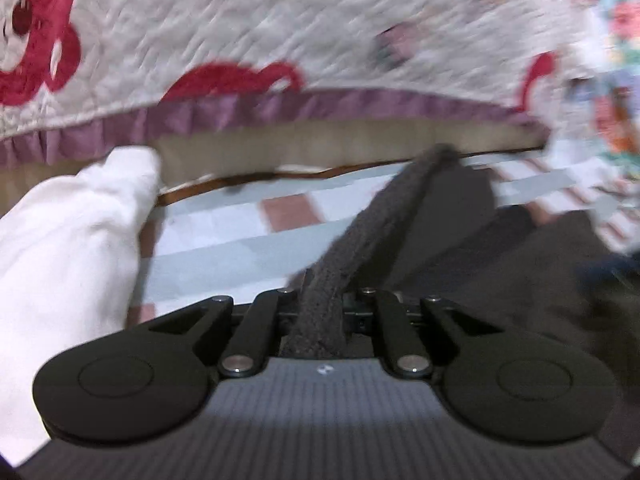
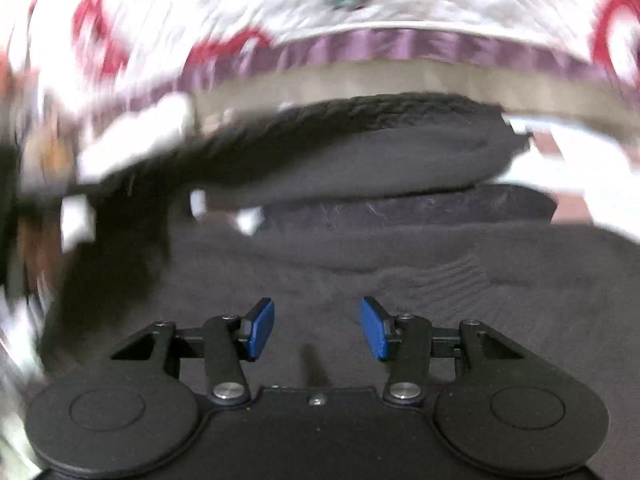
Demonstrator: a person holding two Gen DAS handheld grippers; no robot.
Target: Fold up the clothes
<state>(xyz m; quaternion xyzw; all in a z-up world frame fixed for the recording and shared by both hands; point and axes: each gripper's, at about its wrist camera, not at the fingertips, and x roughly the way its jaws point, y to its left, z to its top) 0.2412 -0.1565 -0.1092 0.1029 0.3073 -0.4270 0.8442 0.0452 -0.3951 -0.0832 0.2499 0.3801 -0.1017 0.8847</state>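
Observation:
A dark grey knitted sweater (image 2: 360, 248) lies on a striped bed sheet (image 1: 224, 240). In the left wrist view my left gripper (image 1: 320, 312) is shut on a ribbed edge of the sweater (image 1: 384, 216), which runs taut from the jaws up to the right. The fingertips are hidden by the cloth. In the right wrist view my right gripper (image 2: 317, 328) is open, with blue pads (image 2: 262, 328) apart, just above the sweater's flat body. A folded-over ribbed band (image 2: 360, 120) lies at the sweater's far side.
A white garment (image 1: 68, 260) lies at the left of the sheet. A white quilt with red prints (image 1: 240, 20) and a purple frill (image 1: 320, 104) hangs behind the bed. Both views are motion-blurred.

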